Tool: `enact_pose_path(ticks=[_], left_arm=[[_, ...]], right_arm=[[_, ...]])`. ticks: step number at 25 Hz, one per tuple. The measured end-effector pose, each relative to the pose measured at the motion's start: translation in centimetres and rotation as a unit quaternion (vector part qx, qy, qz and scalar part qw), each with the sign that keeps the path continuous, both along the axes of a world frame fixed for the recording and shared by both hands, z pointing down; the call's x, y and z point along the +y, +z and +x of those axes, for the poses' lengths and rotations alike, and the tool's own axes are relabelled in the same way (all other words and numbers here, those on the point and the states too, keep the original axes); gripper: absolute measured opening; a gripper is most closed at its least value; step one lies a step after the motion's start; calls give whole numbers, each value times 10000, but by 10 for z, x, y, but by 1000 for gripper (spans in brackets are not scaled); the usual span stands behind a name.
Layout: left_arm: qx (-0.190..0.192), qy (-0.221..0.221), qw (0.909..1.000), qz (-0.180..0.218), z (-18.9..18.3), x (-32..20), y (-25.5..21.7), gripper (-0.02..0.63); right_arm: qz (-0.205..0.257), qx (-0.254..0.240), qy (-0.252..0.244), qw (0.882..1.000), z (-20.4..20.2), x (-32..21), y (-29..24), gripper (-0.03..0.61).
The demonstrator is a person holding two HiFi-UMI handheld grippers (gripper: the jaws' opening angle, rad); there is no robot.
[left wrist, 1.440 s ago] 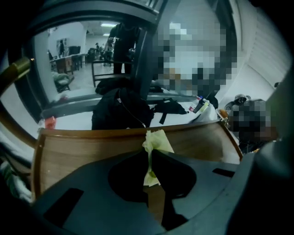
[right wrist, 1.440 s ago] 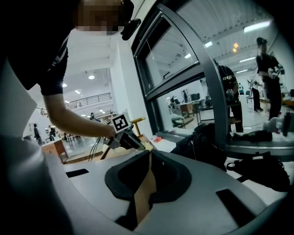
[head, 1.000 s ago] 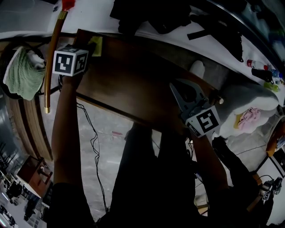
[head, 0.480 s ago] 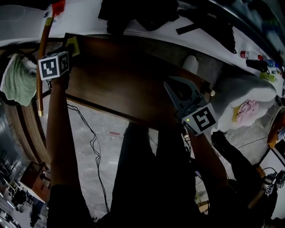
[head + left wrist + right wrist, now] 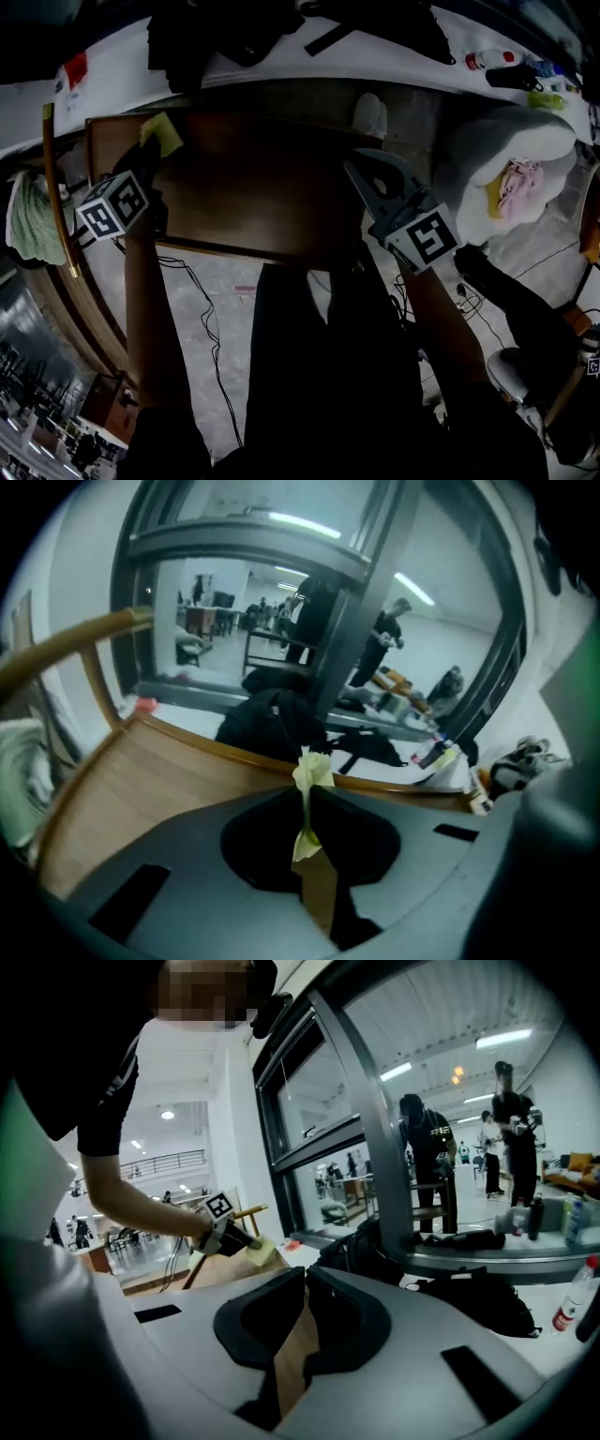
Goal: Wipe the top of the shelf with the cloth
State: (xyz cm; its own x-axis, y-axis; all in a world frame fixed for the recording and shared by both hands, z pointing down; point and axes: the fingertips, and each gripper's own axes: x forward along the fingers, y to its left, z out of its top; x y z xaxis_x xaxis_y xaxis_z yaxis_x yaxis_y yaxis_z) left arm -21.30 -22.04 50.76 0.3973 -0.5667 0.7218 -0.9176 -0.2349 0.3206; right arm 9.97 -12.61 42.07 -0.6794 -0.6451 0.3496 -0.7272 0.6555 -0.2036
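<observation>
Head view: overhead, facing steeply down; the shelf top (image 5: 262, 202) lies mid-frame at arm's reach, with both arms entering from the lower edge.
Left gripper view: rides on the left gripper (image 5: 307, 789), low and close over the wood, facing along the jaws toward the glazed wall (image 5: 356, 592).
Right gripper view: rides on the right gripper (image 5: 305, 1279), facing along the shelf toward the left gripper.
Shared: the shelf top, yellow cloth (image 5: 161, 134) and dark bags (image 5: 277, 726) appear in all three views.

The shelf (image 5: 262, 202) top is dark brown wood, smooth with a faint sheen. Between the left gripper's (image 5: 307, 799) fingers (image 5: 178, 855), the cloth (image 5: 309, 772) is thin, soft, crumpled yellow fabric. Both this and the right gripper (image 5: 305, 1277) are matt grey plastic with matt black pads (image 5: 267, 841).
</observation>
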Motion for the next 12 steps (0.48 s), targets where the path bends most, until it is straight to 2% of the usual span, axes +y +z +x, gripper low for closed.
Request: enact_pose_path(ticks=[2, 4, 8, 10, 12], left_arm=[[584, 373, 9974, -180, 70, 24, -1, 32], [891, 934, 9911, -327, 137, 48, -3, 34], [1122, 2161, 9678, -634, 254, 107, -2, 32], [1138, 2517, 9581, -761, 293, 131, 2, 32], [1150, 2640, 9539, -842, 318, 145, 5, 32]], right_arm=[[-30, 18, 122, 9999, 22, 5, 1, 27], [-17, 39, 213, 9998, 41, 8, 2, 27], [13, 4, 265, 9996, 65, 17, 4, 27], [28, -59, 225, 9997, 70, 23, 4, 26], [15, -111, 141, 9998, 73, 30, 3, 26]])
